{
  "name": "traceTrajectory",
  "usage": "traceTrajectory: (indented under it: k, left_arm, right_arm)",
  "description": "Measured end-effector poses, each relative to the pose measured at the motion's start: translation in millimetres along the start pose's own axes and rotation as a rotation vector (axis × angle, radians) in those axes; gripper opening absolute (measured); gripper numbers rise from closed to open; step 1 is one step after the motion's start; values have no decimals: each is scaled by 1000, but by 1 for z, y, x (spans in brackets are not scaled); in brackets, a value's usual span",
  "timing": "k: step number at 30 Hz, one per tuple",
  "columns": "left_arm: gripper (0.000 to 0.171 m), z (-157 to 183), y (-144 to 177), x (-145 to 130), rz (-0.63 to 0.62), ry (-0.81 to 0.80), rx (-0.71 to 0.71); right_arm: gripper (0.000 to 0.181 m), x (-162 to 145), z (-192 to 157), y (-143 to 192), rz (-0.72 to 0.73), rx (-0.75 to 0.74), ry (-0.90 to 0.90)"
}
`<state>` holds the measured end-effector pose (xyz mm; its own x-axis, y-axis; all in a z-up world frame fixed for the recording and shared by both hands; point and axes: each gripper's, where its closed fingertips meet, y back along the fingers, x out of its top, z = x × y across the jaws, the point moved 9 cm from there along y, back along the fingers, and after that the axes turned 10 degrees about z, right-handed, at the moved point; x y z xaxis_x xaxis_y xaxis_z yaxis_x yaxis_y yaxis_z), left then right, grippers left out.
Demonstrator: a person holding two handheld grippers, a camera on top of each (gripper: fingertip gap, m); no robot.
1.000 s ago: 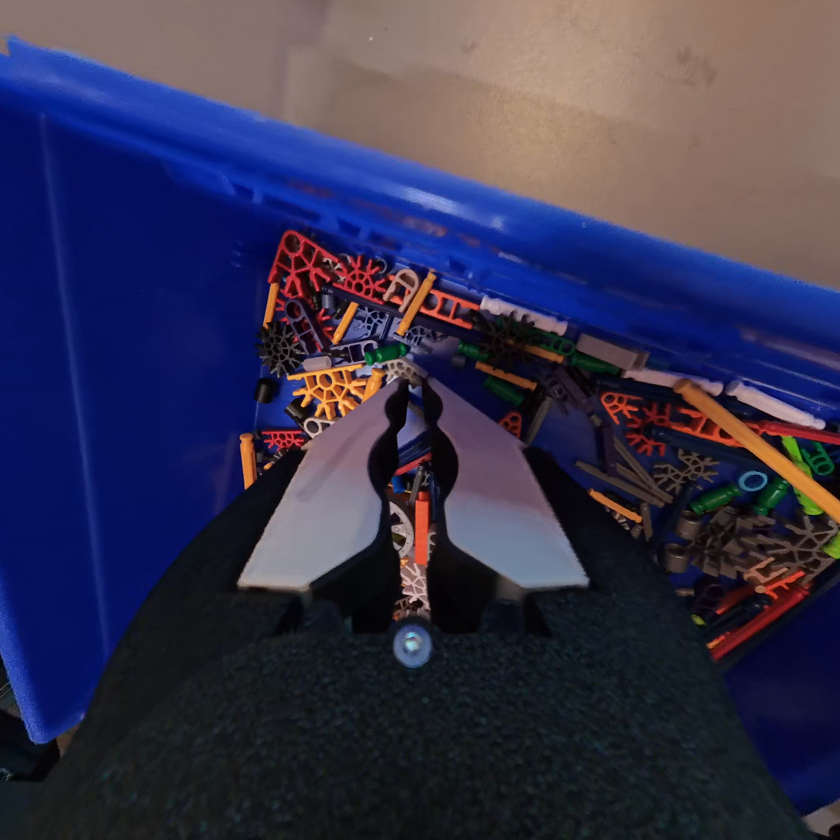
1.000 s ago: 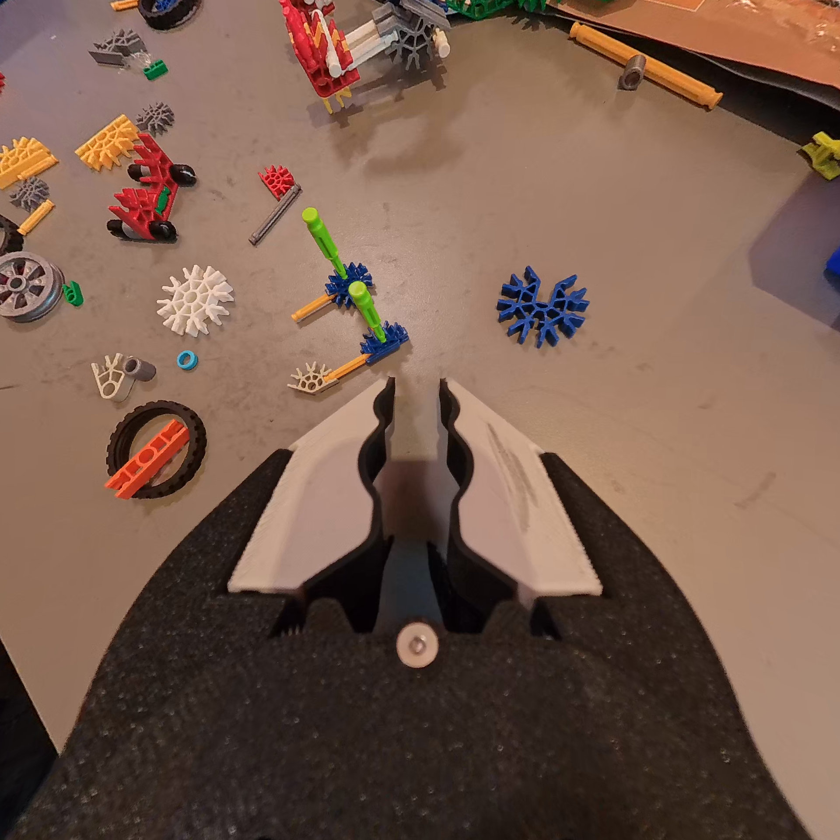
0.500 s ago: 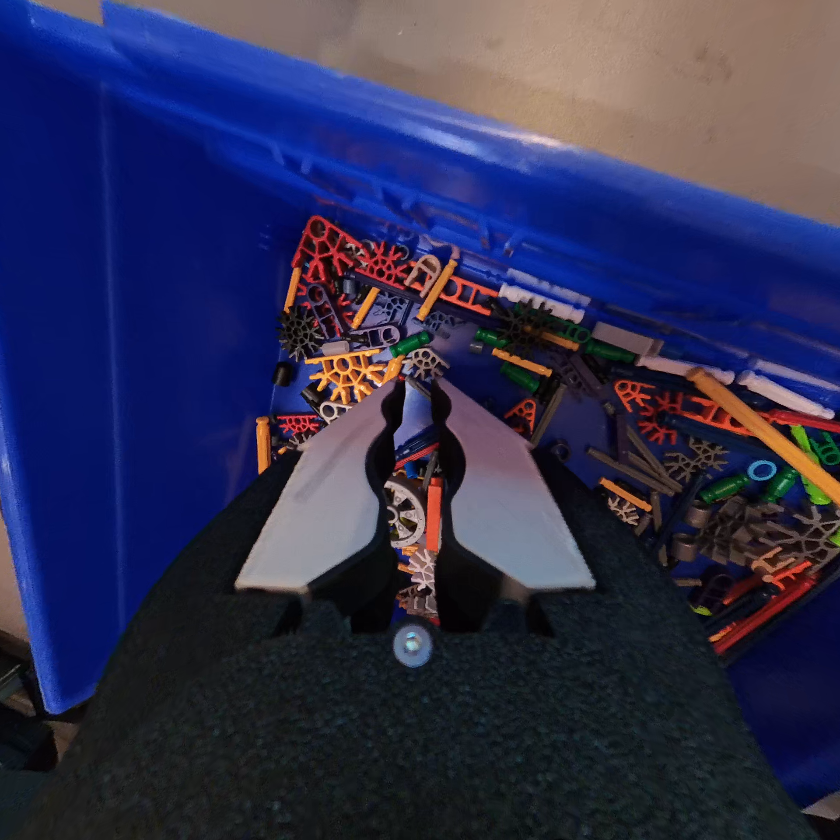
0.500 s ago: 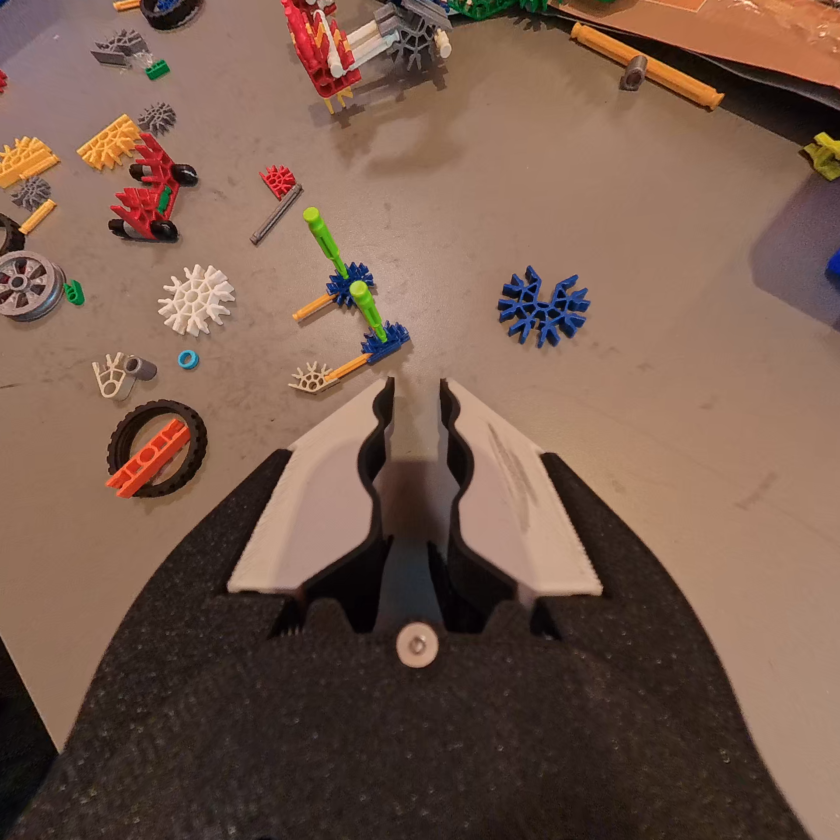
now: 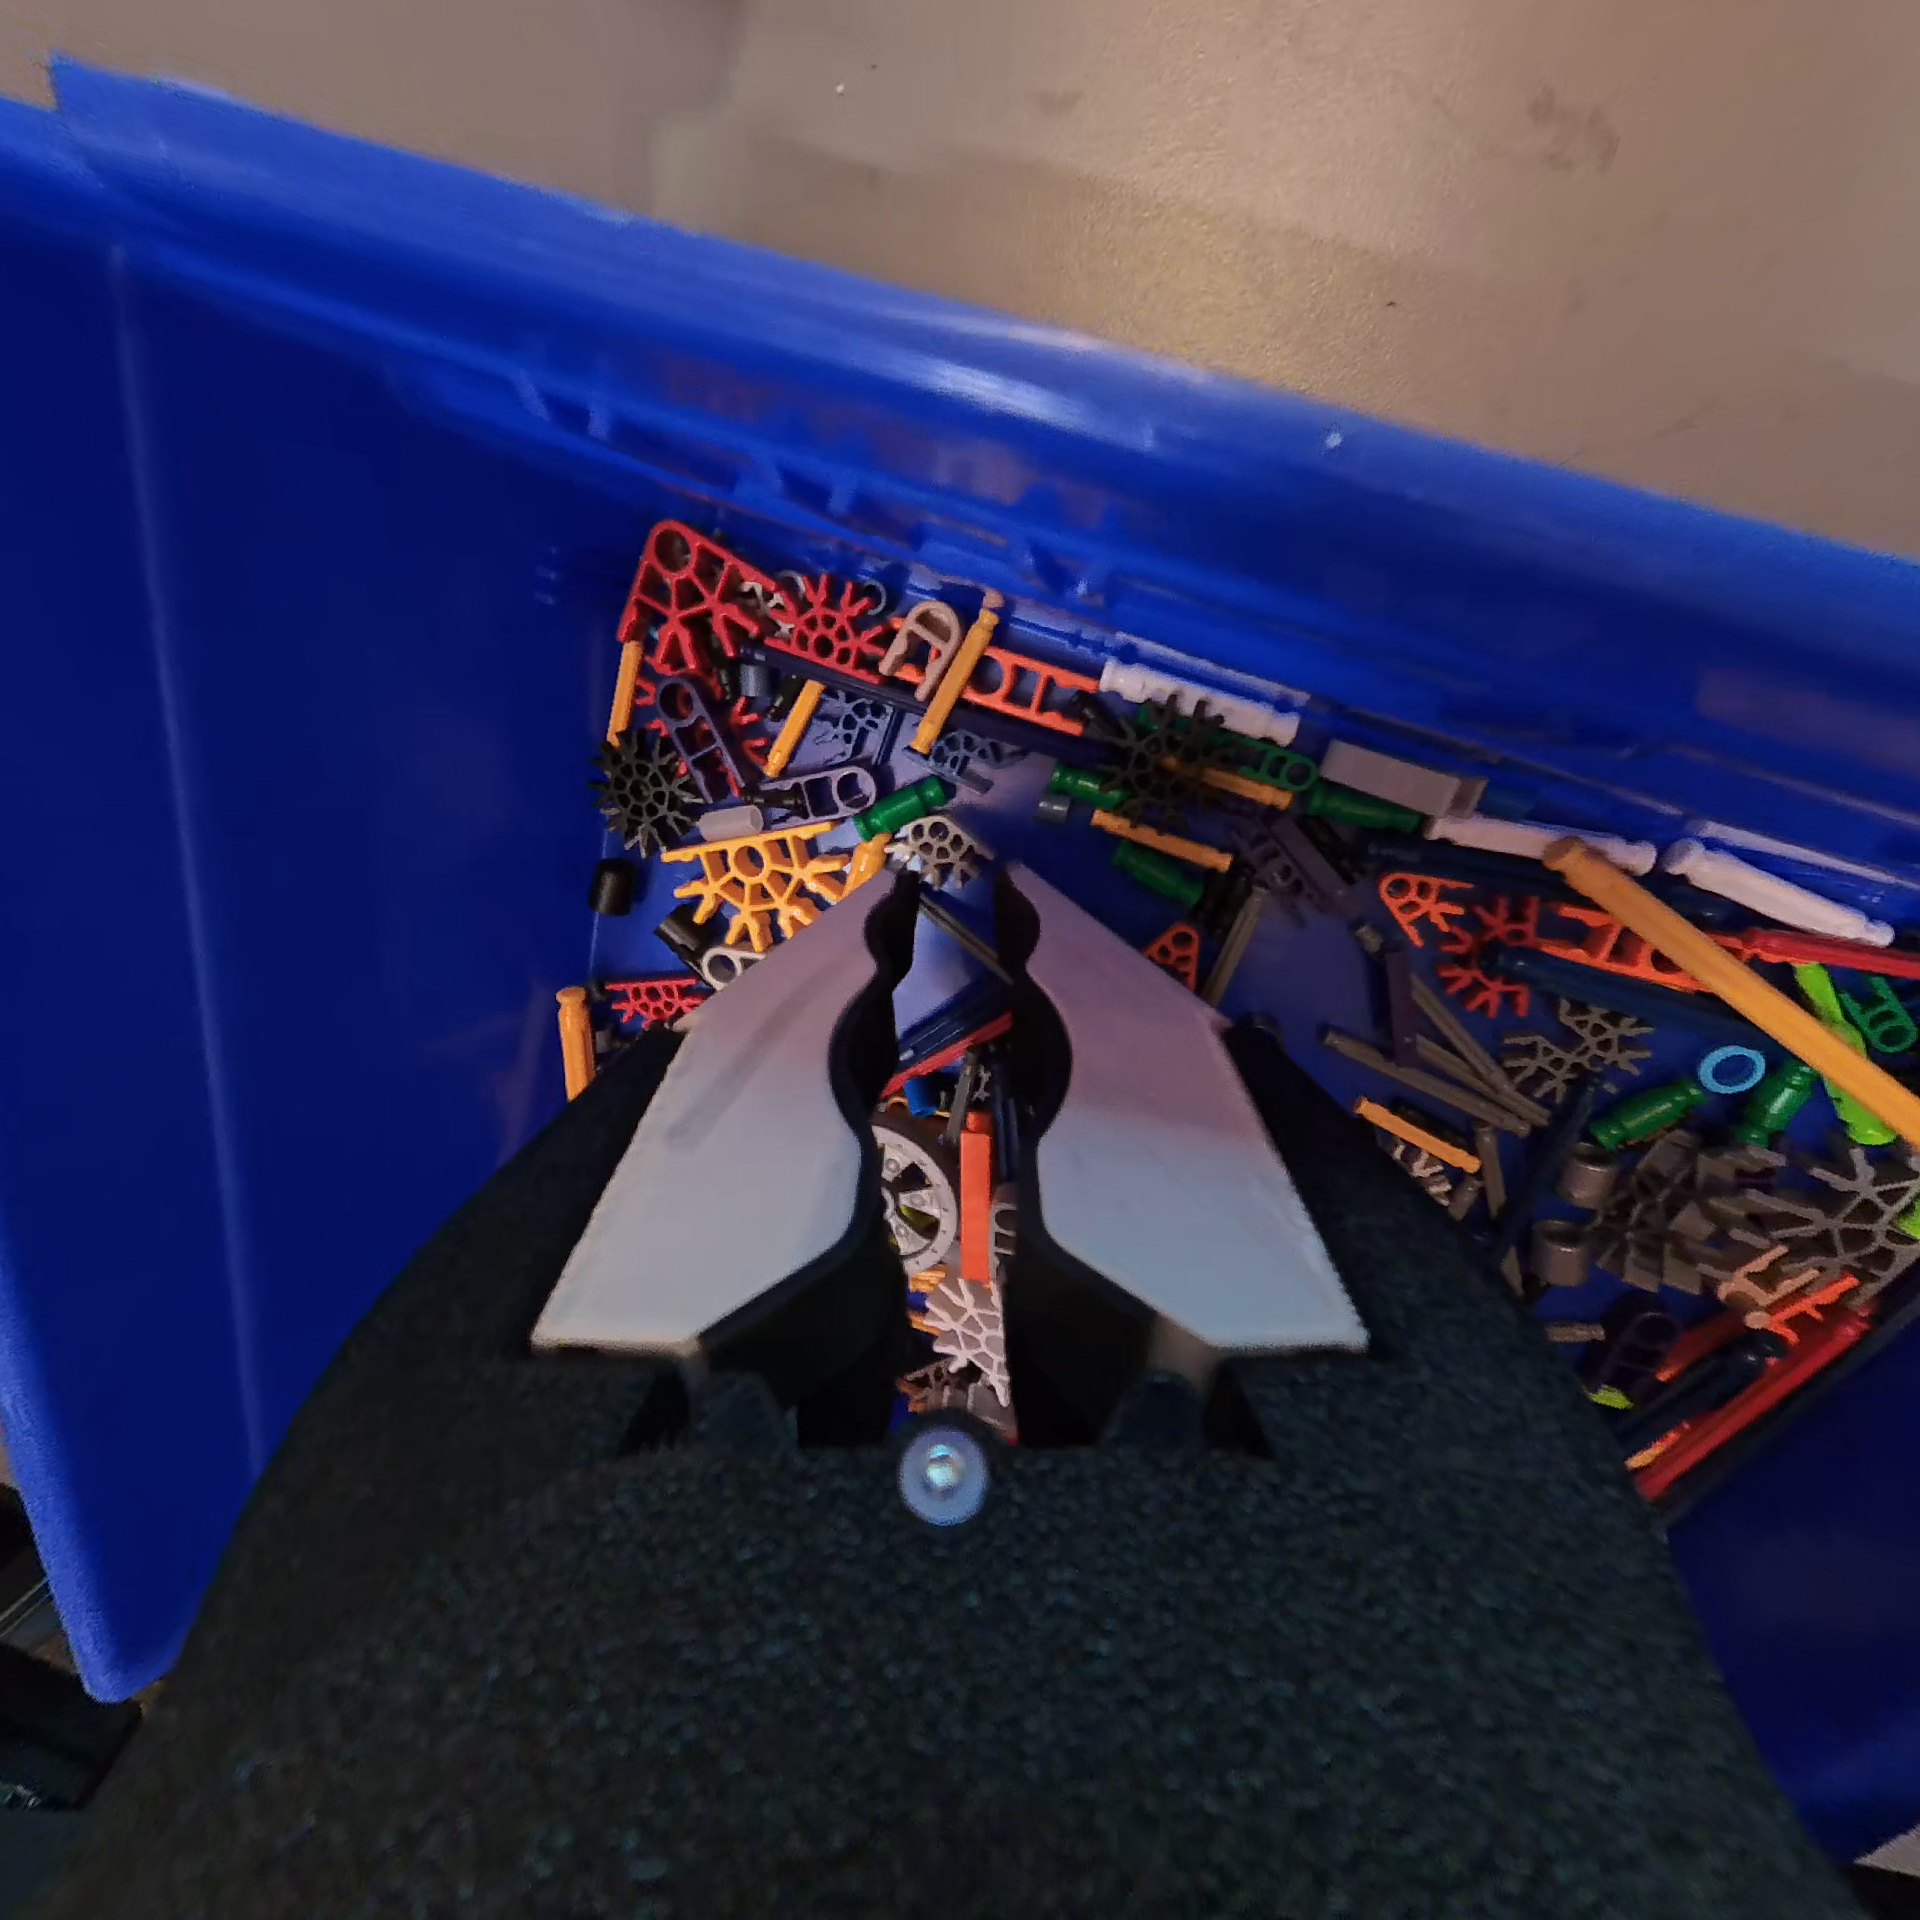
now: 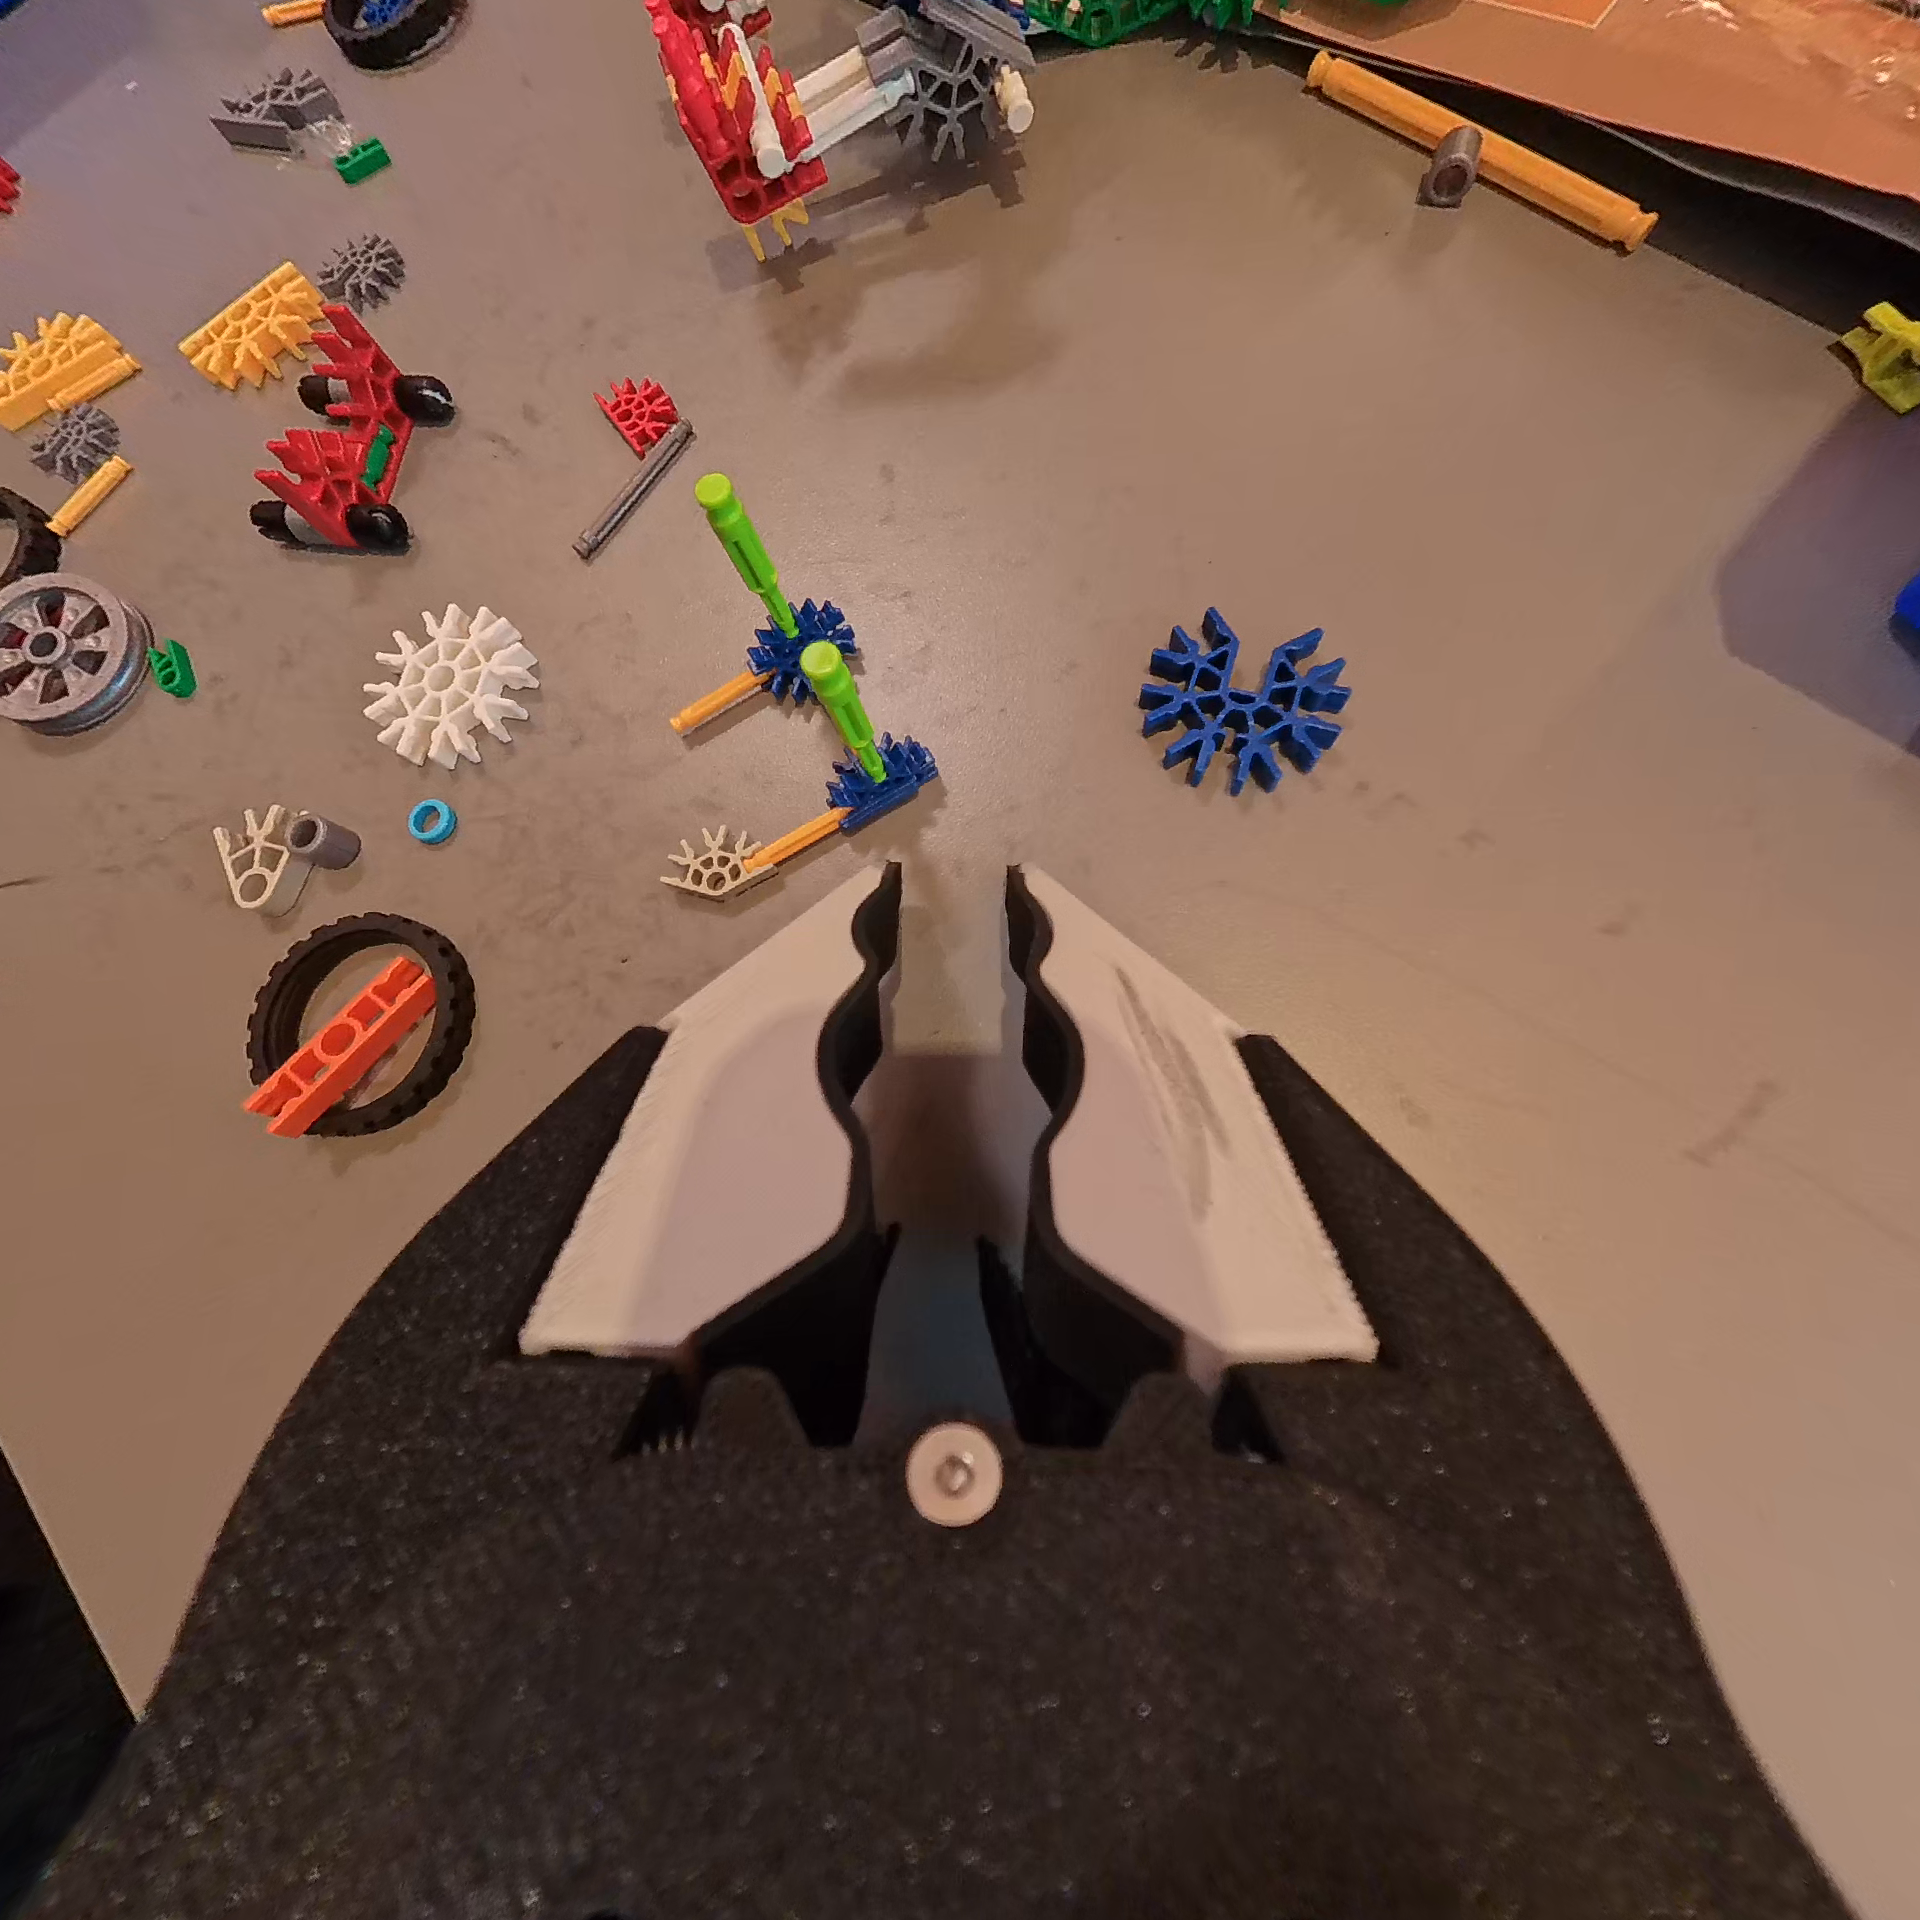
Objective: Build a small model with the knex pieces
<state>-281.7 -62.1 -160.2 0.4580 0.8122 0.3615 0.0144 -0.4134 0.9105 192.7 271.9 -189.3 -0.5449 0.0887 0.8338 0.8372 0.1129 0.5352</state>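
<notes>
Blue connector with its lime rod (image 6: 868, 743) stands just beyond our right gripper (image 6: 953, 883), slightly left of centre in the frame, the rod tilting up and away; our fingers are slightly spread and empty over the bench (image 6: 1455, 935). Farther right lies a flat blue snowflake piece (image 6: 1245, 701). Our left gripper (image 5: 956, 894), fingers parted a little and pinching nothing, hangs over the loose pieces in the blue bin (image 5: 312, 831), a grey wheel (image 5: 914, 1195) showing between them.

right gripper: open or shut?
Open. The right gripper has its jaws apart over the bare table, nothing between them.
</notes>
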Motion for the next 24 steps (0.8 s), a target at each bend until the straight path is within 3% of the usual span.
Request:
traceTrajectory:
  k: [24]
  left_arm:
    - [13, -4, 6, -1, 25, 14, -10]
  right_arm:
    - [20, 0, 0, 0, 1, 33, -11]
